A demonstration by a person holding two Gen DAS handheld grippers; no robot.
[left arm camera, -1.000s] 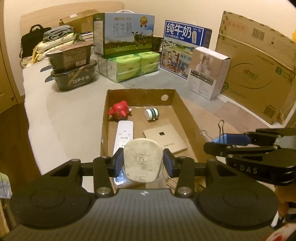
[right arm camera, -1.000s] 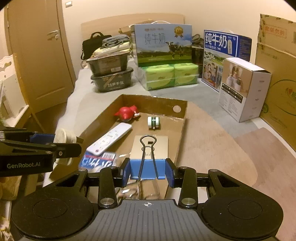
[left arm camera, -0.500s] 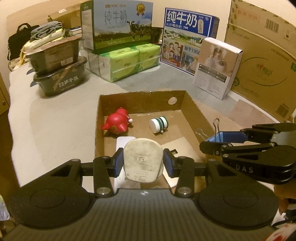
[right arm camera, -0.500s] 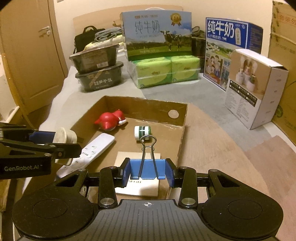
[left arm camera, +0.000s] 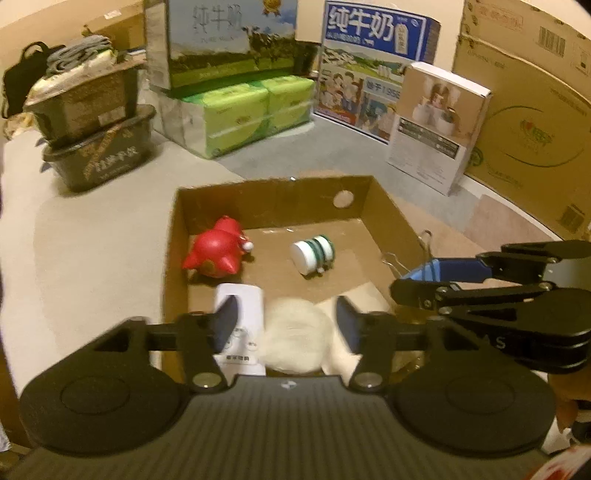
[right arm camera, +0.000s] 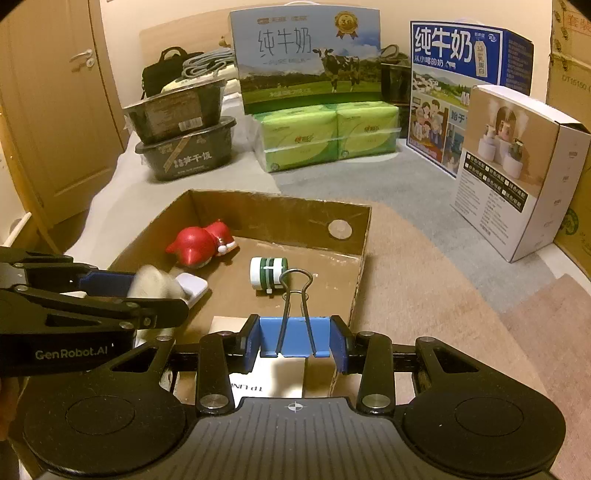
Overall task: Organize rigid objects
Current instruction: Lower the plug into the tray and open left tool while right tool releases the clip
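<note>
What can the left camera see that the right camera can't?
Only the left wrist view shows the barcode on the big brown carton. Only the right wrist view shows the wooden door and the TP-LINK lettering. Both show the cardboard tray, the red toy and the green-striped roll.

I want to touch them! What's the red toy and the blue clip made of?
The red toy looks like smooth, shiny plastic or vinyl; light glints off it. The blue clip looks like painted metal with thin silver wire handles, held in the right gripper.
</note>
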